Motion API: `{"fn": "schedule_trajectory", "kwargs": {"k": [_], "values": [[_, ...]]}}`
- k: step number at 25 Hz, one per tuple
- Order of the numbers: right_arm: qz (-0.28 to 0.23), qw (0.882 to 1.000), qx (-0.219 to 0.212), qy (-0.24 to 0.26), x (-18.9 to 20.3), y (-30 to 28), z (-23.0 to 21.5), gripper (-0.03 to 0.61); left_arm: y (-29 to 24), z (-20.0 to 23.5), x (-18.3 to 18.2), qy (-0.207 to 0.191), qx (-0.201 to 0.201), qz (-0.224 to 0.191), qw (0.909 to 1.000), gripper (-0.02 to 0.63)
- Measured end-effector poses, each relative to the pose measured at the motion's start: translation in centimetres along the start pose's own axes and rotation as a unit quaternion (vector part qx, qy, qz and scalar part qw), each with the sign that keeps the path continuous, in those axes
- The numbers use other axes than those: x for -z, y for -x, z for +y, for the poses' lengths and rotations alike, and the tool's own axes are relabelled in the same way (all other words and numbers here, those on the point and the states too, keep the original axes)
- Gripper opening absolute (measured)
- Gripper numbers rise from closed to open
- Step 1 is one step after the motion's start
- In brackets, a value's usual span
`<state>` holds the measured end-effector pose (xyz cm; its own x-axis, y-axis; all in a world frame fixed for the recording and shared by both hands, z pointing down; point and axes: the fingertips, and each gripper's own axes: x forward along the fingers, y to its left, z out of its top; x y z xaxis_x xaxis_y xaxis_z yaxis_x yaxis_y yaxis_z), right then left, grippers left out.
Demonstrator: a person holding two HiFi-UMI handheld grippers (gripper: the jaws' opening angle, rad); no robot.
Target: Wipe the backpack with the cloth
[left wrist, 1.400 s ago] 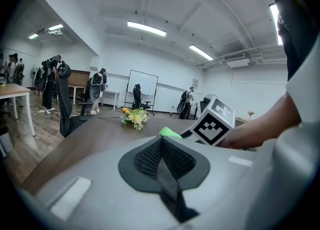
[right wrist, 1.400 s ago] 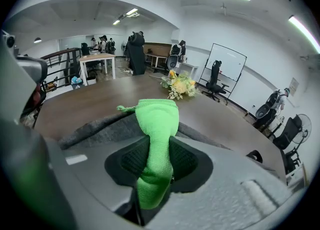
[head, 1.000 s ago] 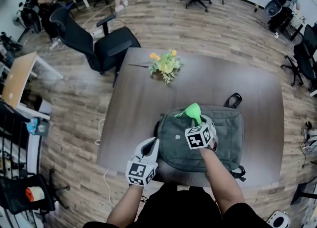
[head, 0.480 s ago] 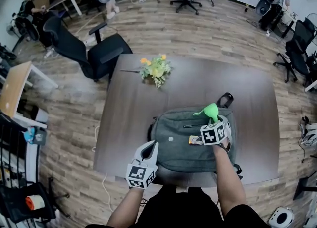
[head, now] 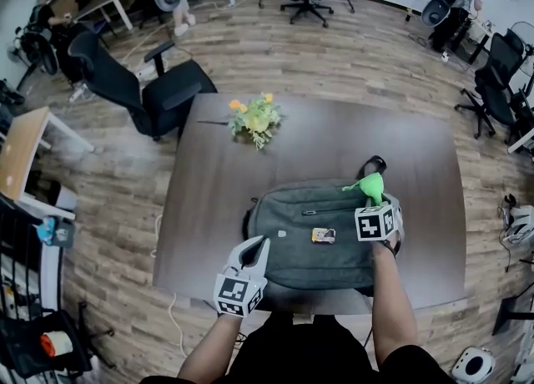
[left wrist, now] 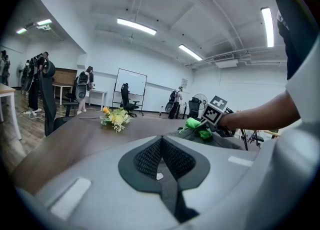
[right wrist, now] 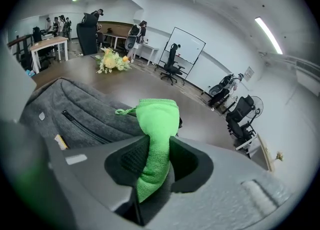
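Wooden flooring surrounds a dark brown bench (head: 209,207), with black office chairs (head: 167,90) scattered about the room and a whiteboard (right wrist: 187,49) against the far wall. 1 grey backpack (head: 317,215) lies flat on the near half of the bench, zipped side up, with a small label (head: 324,235) on its front. A bunch of yellow and orange flowers (head: 254,119) lies further back on the bench, well apart from the backpack.

The right hand-held gripper (head: 377,205) is over the backpack's far right corner. Its 2 jaws are clamped on a bright green cloth (head: 371,186), and the cloth's free end sticks out past the jaw tips with a small loop at one corner. From the left gripper view, the cloth seems to rest on the backpack's top surface.

The left hand-held gripper (head: 253,250) sits at the near edge of the bench, just beside the backpack's near left corner. Its jaws are pressed together with nothing between them.
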<state>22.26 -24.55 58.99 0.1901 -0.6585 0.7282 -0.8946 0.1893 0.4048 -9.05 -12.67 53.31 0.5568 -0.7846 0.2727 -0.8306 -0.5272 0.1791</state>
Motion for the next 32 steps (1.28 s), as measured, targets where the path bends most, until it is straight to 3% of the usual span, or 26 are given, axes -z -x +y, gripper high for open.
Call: {"fn": "schedule_trajectory", "kwargs": {"k": [5, 12, 22, 32], "values": [[-0.054, 0.998, -0.015, -0.002, -1.6, 2.3, 1.7, 0.118, 0.1, 0.3, 0.1, 0.001, -0.006, 0.000, 1.0000, 0.018], [-0.118, 0.987, -0.097, -0.045, -4.5, 5.8, 6.5, 0.118, 1.4, 1.4, -0.3, 0.000, -0.022, -0.006, 0.9997, 0.018], [-0.122, 0.970, -0.209, 0.008, -4.7, 6.9, 19.6, 0.118, 3.3, 2.6, 1.2, 0.003, -0.039, 0.017, 0.9991, 0.018], [-0.106, 0.957, -0.267, 0.036, -4.3, 7.2, 28.8, 0.118, 4.5, 3.7, 1.9, -0.011, -0.034, 0.032, 0.9988, 0.018]]}}
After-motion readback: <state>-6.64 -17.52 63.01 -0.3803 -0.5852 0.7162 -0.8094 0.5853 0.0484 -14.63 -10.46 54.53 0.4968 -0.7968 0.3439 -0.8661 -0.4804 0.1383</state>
